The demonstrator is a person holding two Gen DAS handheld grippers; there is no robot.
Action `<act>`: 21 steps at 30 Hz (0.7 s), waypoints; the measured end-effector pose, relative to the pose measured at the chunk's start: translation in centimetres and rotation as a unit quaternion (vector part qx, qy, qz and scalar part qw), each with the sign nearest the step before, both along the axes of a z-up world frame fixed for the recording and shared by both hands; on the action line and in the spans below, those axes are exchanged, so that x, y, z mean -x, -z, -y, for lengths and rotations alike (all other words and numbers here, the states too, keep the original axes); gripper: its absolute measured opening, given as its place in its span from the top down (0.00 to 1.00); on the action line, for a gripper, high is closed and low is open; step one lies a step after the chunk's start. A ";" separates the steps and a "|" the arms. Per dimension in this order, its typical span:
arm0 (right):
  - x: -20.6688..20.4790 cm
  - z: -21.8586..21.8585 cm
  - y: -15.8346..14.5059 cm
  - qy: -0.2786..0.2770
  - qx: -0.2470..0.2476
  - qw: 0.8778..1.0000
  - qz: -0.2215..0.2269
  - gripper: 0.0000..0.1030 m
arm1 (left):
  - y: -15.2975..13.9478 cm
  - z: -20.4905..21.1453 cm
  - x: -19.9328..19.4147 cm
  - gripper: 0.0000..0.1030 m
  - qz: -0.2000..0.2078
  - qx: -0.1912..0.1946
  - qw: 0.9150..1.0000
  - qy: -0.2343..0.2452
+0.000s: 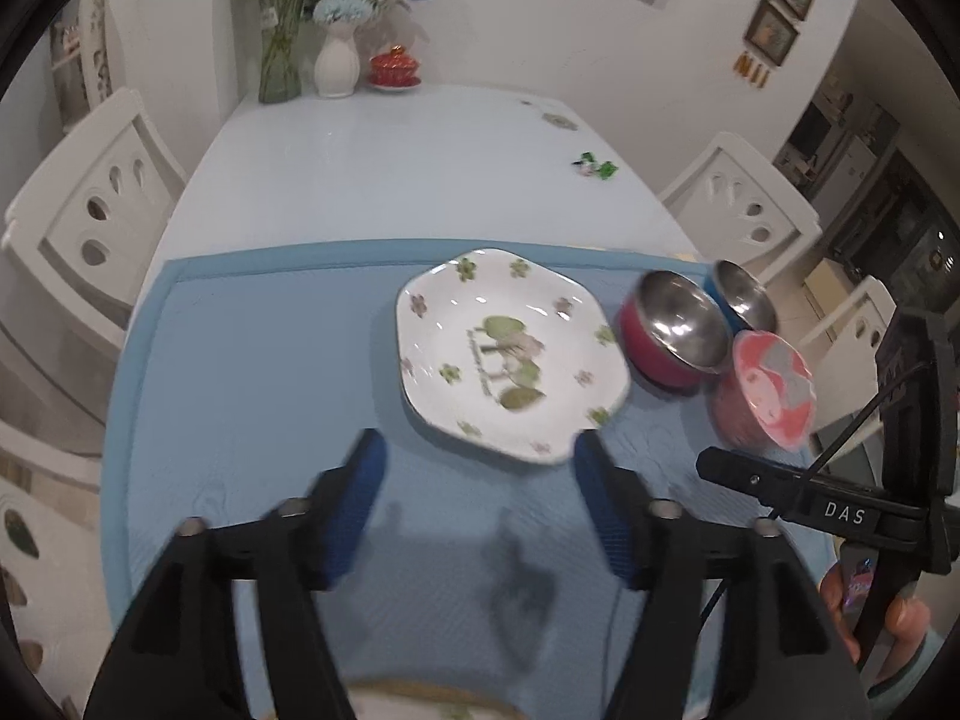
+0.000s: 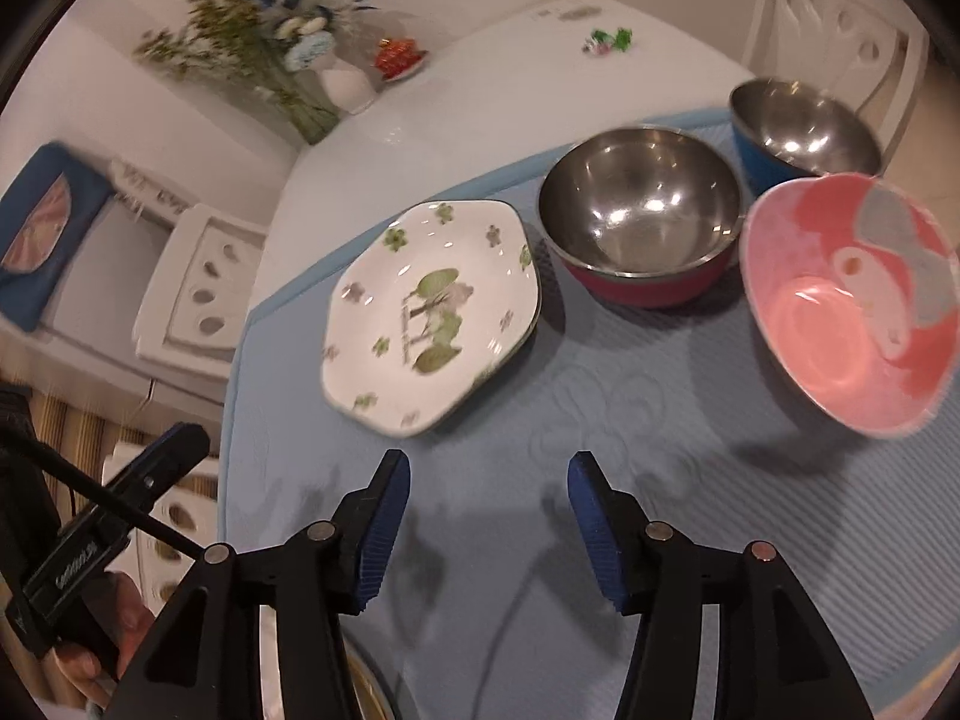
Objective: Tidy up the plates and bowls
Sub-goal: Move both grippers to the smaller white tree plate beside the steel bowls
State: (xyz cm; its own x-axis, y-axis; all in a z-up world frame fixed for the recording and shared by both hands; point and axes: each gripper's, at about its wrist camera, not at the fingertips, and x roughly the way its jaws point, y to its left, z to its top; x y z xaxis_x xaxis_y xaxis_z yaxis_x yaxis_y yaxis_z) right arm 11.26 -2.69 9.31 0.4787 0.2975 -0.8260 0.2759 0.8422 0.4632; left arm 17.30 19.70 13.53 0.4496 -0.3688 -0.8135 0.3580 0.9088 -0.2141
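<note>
Both grippers, left gripper & right gripper, jaws apart, nothing btwn, over blue mat. Floral plate mid-frame; red bowl, blue bowl, pink bowl at right.

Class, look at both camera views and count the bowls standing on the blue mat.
3. The red-sided steel bowl stands right of the flowered plate; the blue-sided steel bowl sits behind it; the pink bowl is nearest, far right. Another dish's rim shows at the bottom edge, kind unclear.
</note>
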 end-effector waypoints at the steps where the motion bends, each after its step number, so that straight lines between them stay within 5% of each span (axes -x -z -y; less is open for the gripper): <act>1: -0.7 0.2 0.6 0.005 -0.001 1.000 -0.006 0.49 | 0.5 0.2 -0.8 0.35 -0.004 -0.002 1.000 0.001; 15: -8.5 -0.1 5.5 0.030 0.054 0.998 -0.025 0.49 | 9.6 0.5 -9.9 0.37 -0.090 0.011 0.996 -0.024; 21: -10.0 -0.7 6.0 0.008 0.065 0.998 -0.010 0.70 | 10.8 -0.1 -10.7 0.40 -0.101 0.027 0.994 -0.026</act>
